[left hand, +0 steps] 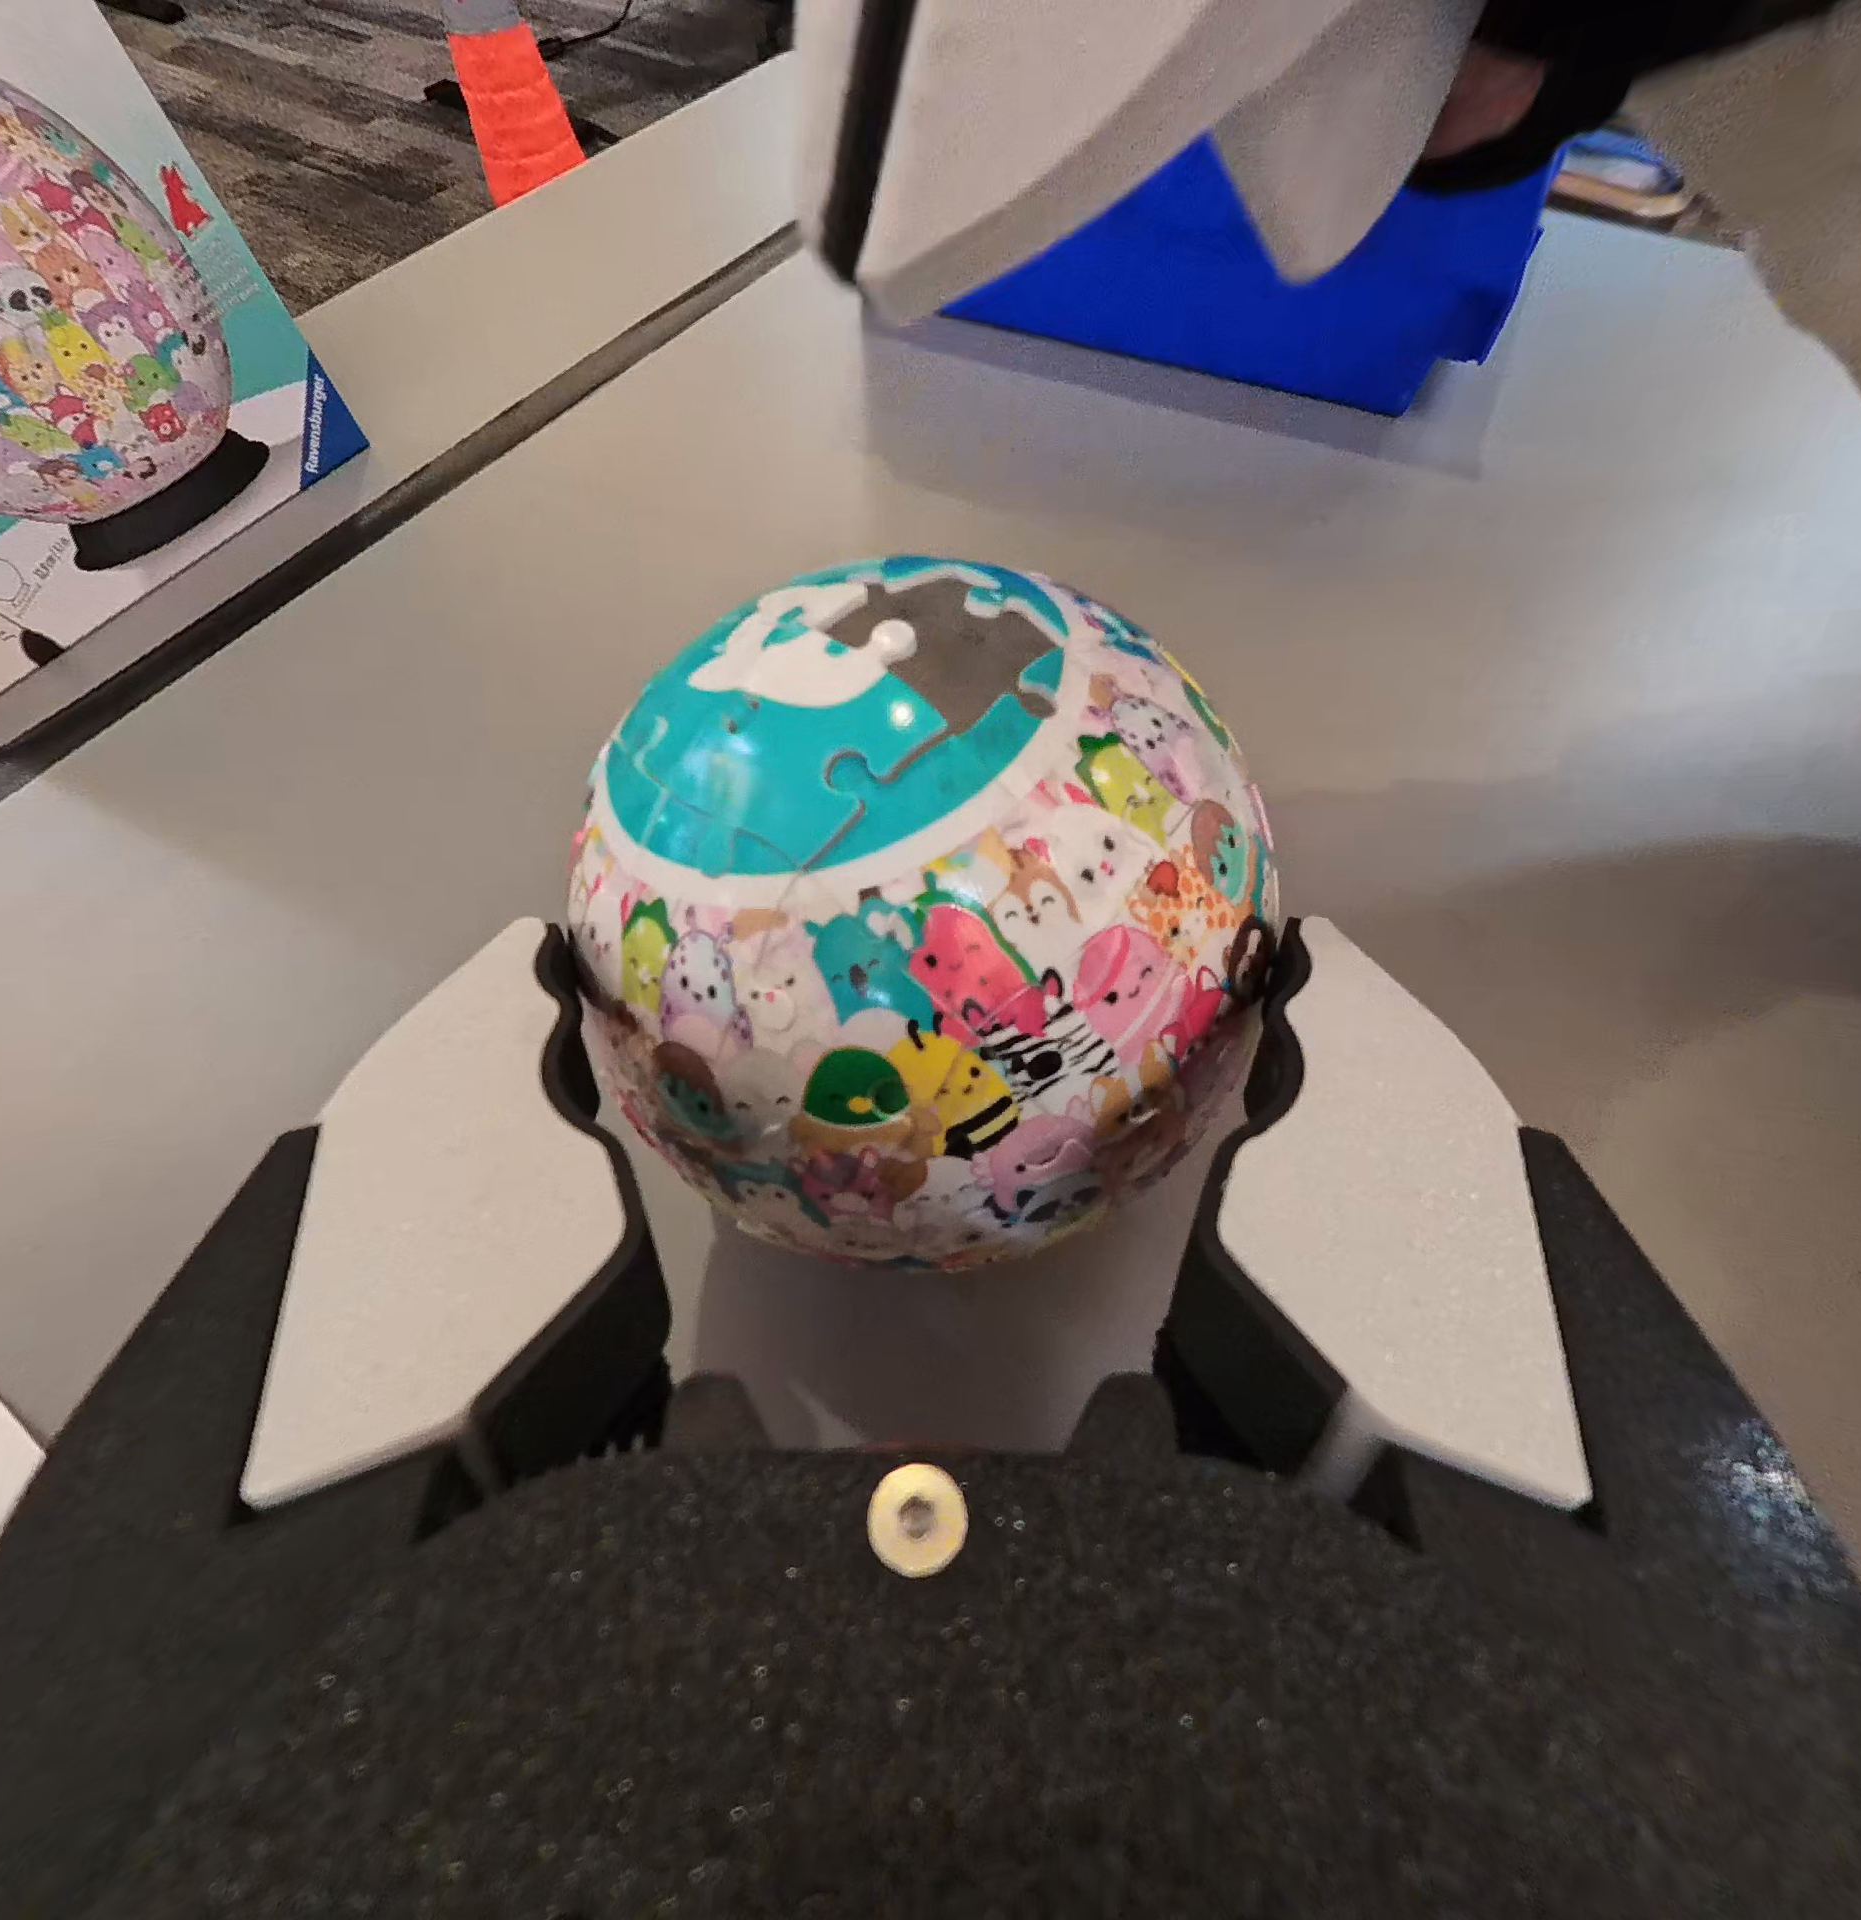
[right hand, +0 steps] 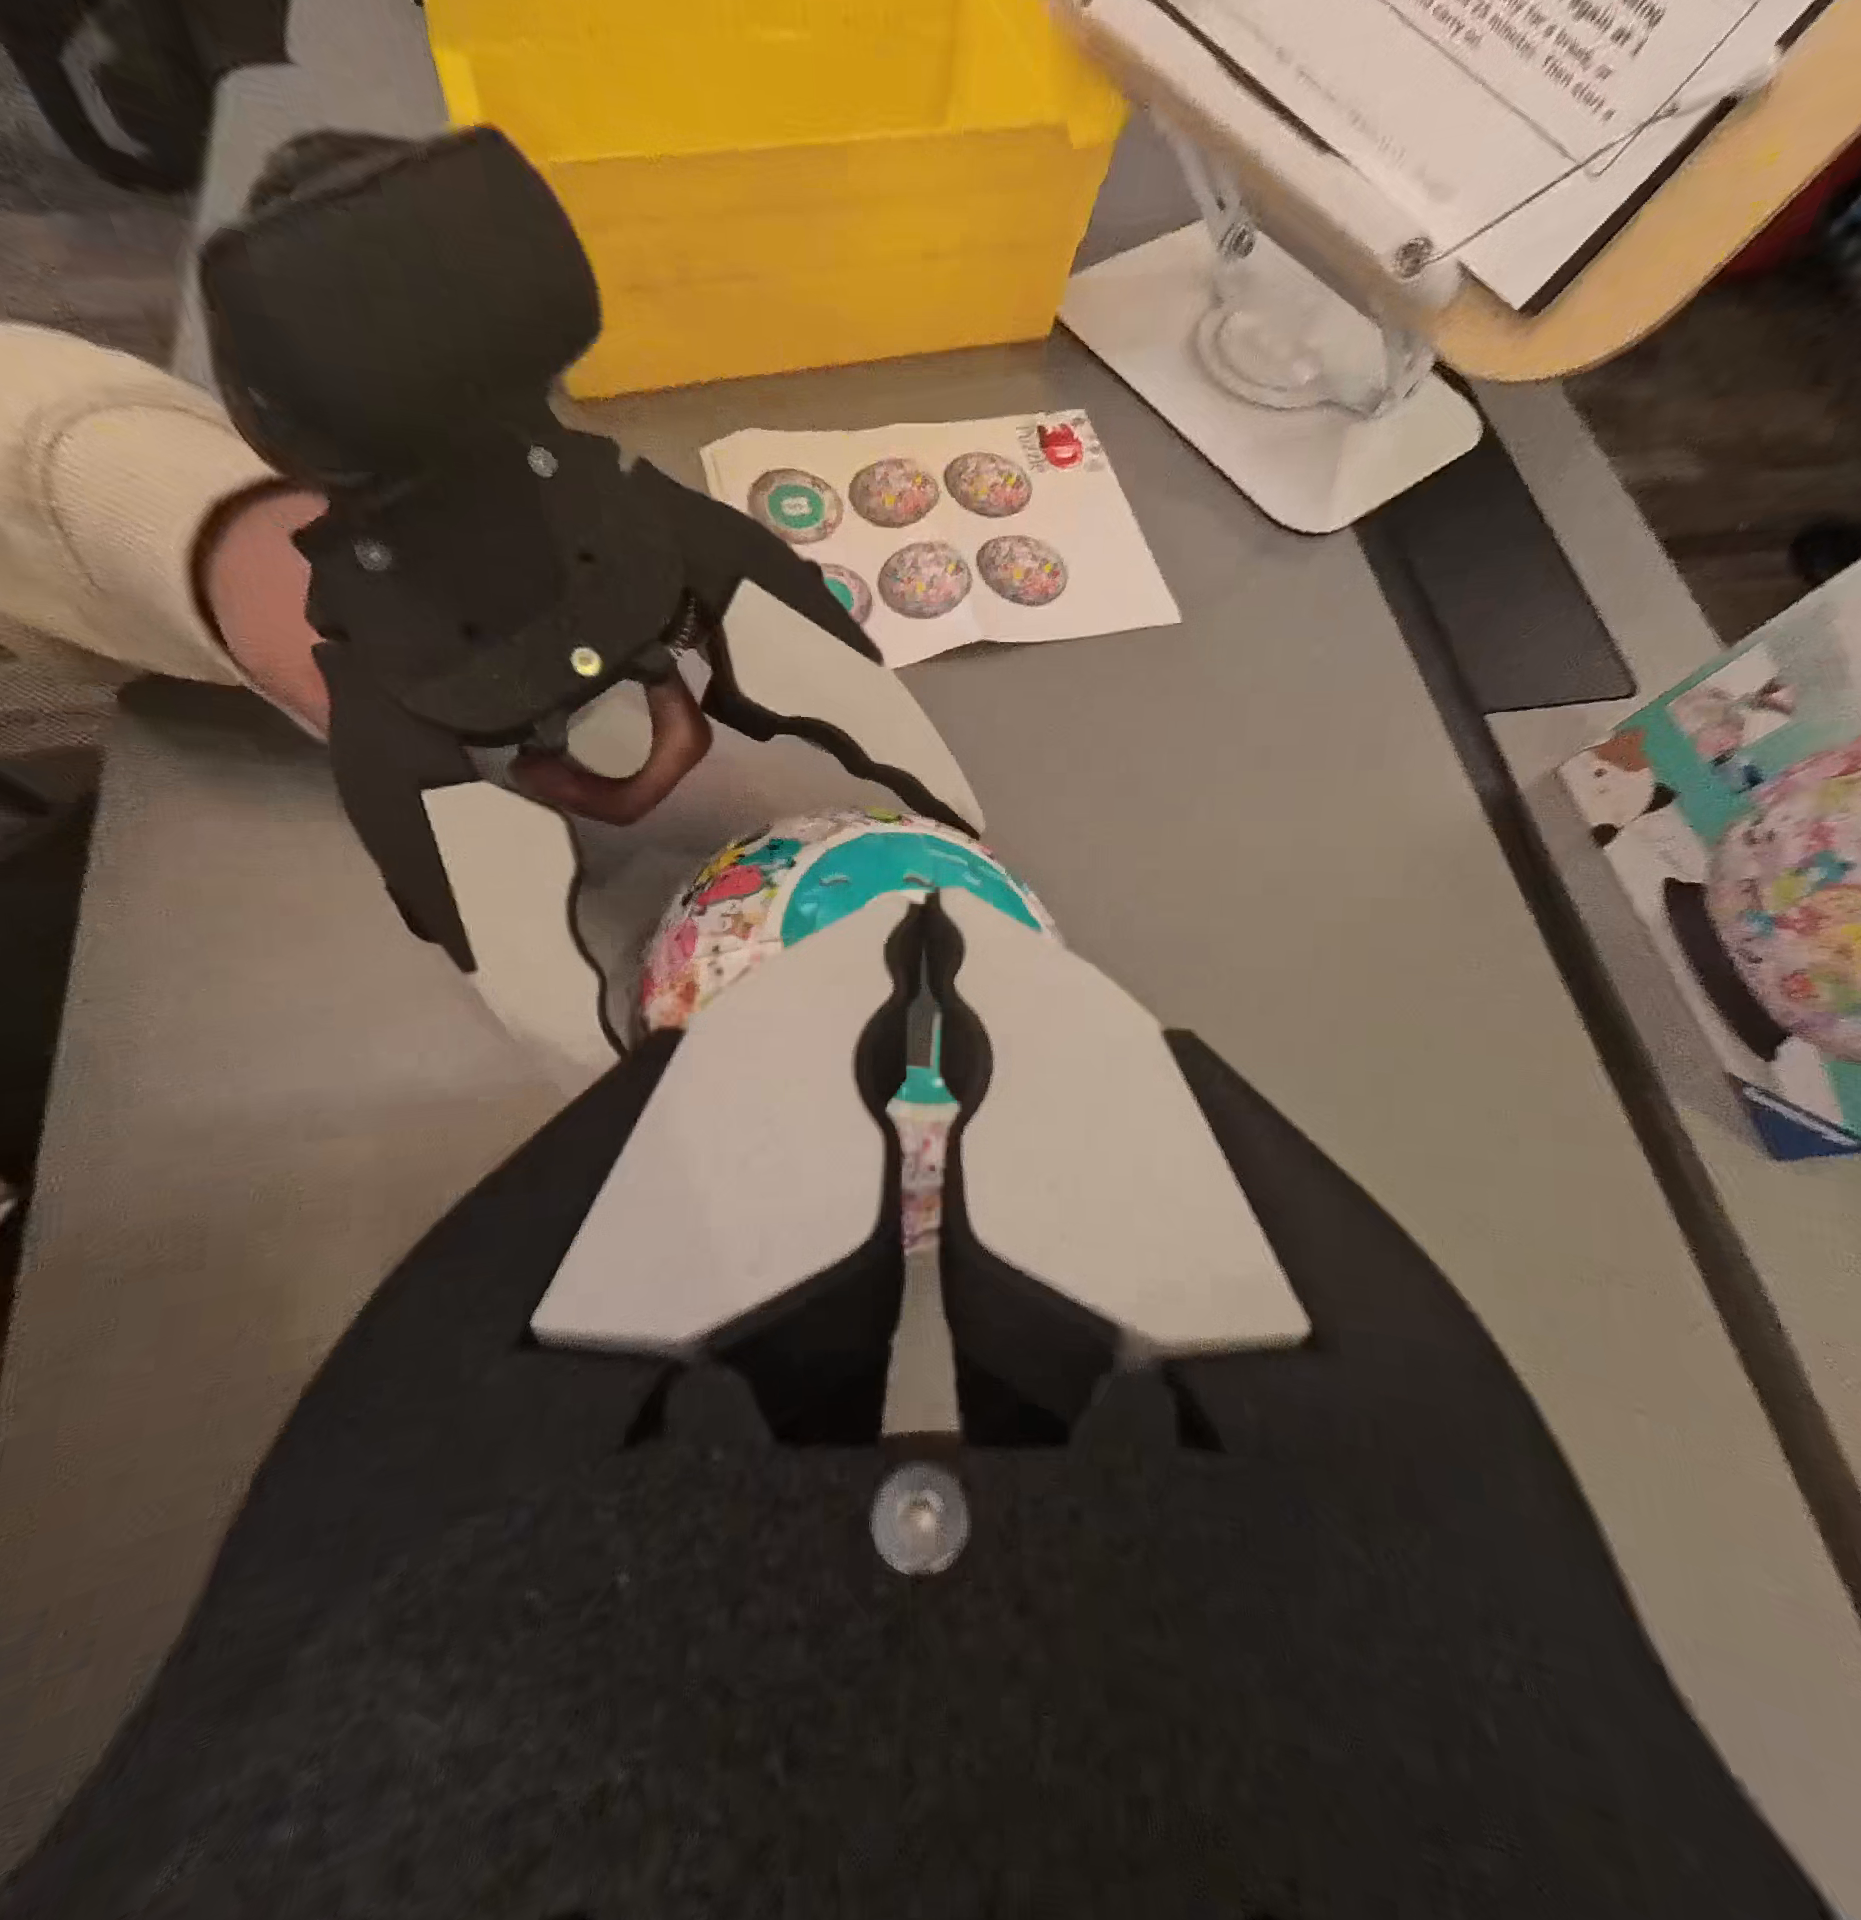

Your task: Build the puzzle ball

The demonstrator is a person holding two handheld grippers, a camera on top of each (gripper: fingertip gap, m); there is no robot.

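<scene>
The puzzle ball [left hand: 905, 925] is a colourful sphere of cartoon animals with a teal cap. A grey, puzzle-shaped gap [left hand: 947, 644] is open in the far side of the cap. My left gripper [left hand: 921, 935] is shut on the ball's two sides and holds it over the grey table [left hand: 1425, 675]. The right wrist view shows the ball [right hand: 718, 935] held in the left gripper [right hand: 791, 935]. My right gripper [right hand: 926, 904] is shut, with its tips just above the ball's teal cap; I see no piece in it. It hangs at the top of the left wrist view [left hand: 884, 281].
The puzzle box [left hand: 126, 364] stands at the left, and shows at the right of the right wrist view [right hand: 1757, 914]. A blue bin [left hand: 1269, 301] lies behind the ball. A yellow bin [right hand: 780, 187], a printed sheet [right hand: 947, 530] and a white stand [right hand: 1321, 364] are farther off. Left tips to right tips: about 8 cm.
</scene>
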